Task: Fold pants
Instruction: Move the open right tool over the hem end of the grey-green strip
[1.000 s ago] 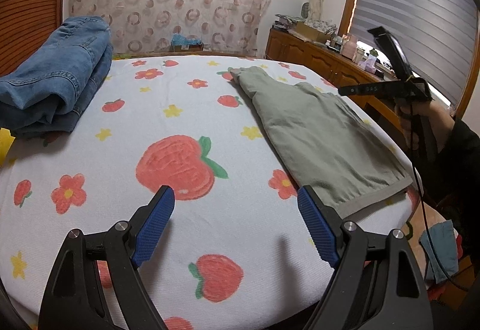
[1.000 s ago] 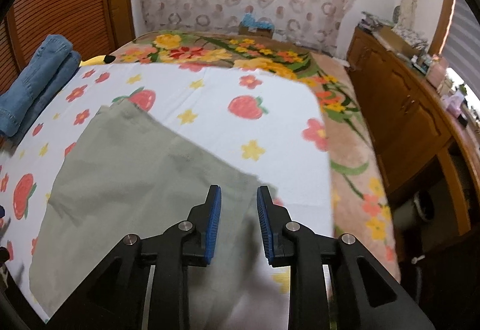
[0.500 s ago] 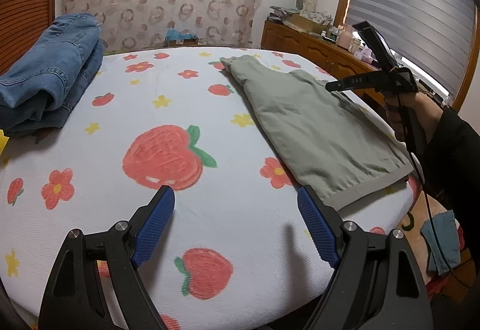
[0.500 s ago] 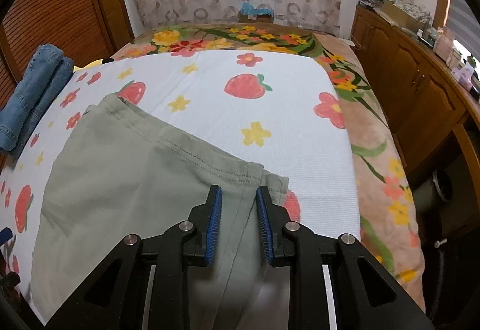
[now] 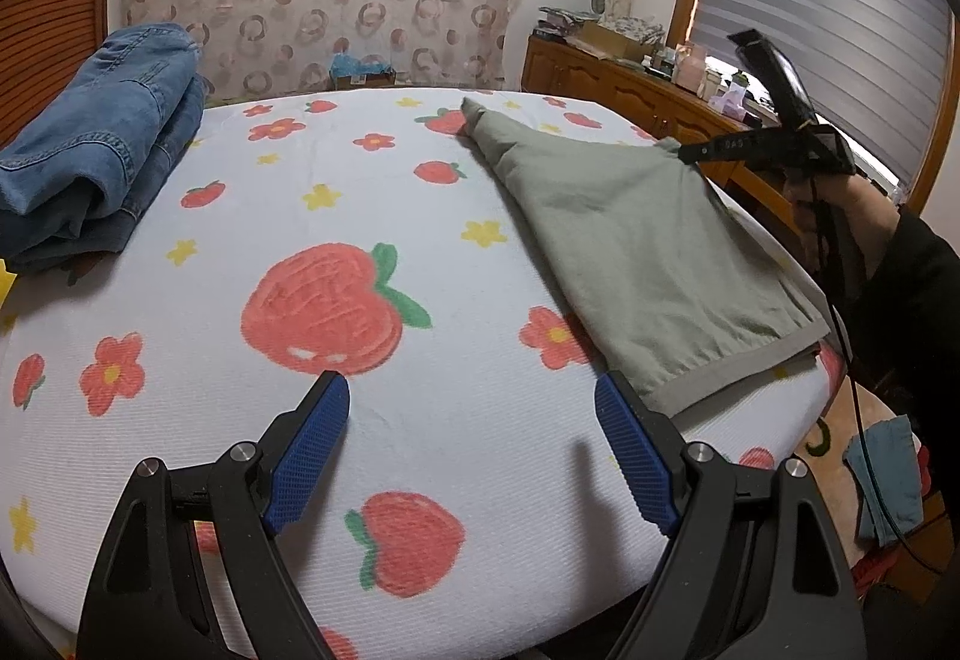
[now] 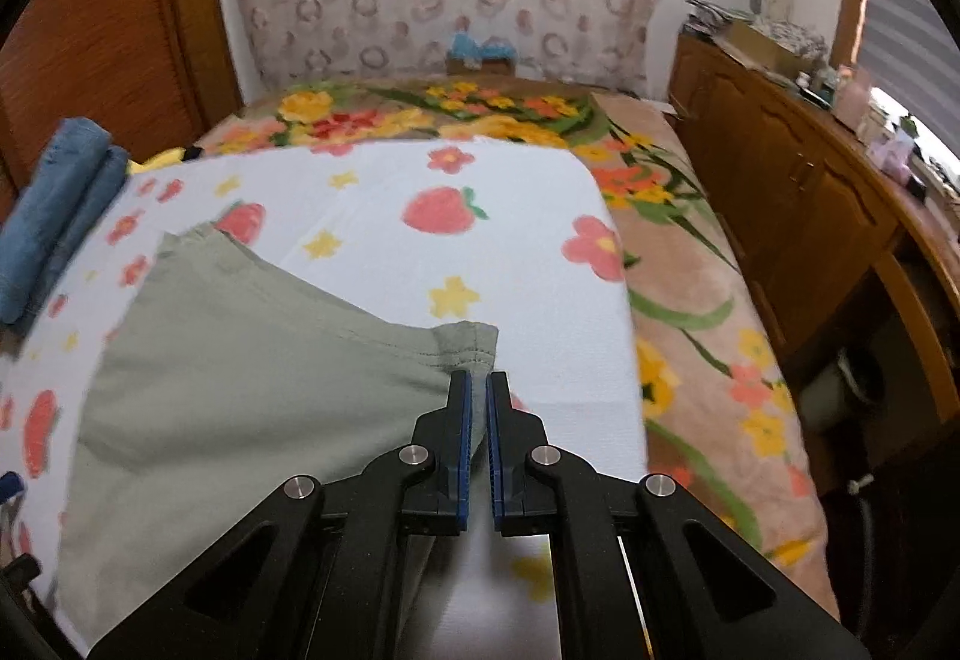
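Pants [image 5: 648, 240], grey-green, are lying on the strawberry-print bed cover [image 5: 336, 216] in the left wrist view, to the right of the big strawberry [image 5: 327, 309]. The left gripper [image 5: 471, 411] is hanging over the cover with its jaws wide apart and nothing between them. Folded jeans [image 5: 102, 138] are sitting far left of that strawberry.

In the right wrist view, the right gripper [image 6: 478, 387] is clamping a hemmed corner of the pants [image 6: 240, 360], having just closed on it.

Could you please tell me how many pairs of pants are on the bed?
2: green pants on the right, pinched by the right gripper; folded jeans at the left edge. Others may lie out of view.
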The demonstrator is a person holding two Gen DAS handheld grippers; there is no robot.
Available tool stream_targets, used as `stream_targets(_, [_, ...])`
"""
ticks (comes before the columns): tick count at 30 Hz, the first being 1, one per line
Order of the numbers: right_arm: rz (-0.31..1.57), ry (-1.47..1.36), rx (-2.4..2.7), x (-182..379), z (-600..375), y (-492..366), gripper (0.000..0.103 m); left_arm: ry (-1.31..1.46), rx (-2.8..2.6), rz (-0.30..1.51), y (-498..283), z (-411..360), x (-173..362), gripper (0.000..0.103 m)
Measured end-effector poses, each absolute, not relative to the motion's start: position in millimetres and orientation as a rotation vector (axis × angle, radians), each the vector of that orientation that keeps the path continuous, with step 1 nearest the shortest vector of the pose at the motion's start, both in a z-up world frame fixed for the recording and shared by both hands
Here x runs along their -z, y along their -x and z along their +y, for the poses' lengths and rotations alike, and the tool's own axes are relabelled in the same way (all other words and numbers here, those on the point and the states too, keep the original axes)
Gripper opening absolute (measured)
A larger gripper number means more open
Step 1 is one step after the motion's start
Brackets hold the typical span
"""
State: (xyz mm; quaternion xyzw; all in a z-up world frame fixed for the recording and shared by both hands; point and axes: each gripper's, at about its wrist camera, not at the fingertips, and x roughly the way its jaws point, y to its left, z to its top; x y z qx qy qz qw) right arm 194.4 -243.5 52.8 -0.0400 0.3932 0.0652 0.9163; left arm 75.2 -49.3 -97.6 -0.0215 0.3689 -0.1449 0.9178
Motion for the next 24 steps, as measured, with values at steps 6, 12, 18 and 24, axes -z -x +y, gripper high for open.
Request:
stream_targets(6, [0.838,0.079,-0.143,-45,-241,-195,0.005,0.045,0.297,0.759,-75,-49,98,0.085])
stream_targets(12, [0.812,0.084,-0.169,-60,-245,-177,0.021,0.045,0.298,0.757,-75,-49,98,0.085])
stream_targets(18, [0.774,0.066,-0.227,-62,-248,-118,0.031,0.042,0.302,0.764,-75,-50,100,0.085])
stream_targets(24, [0.745,0.049,-0.294,-52,-240,-71,0.032,0.030,0.302,0.768,-75,-53,100,0.085])
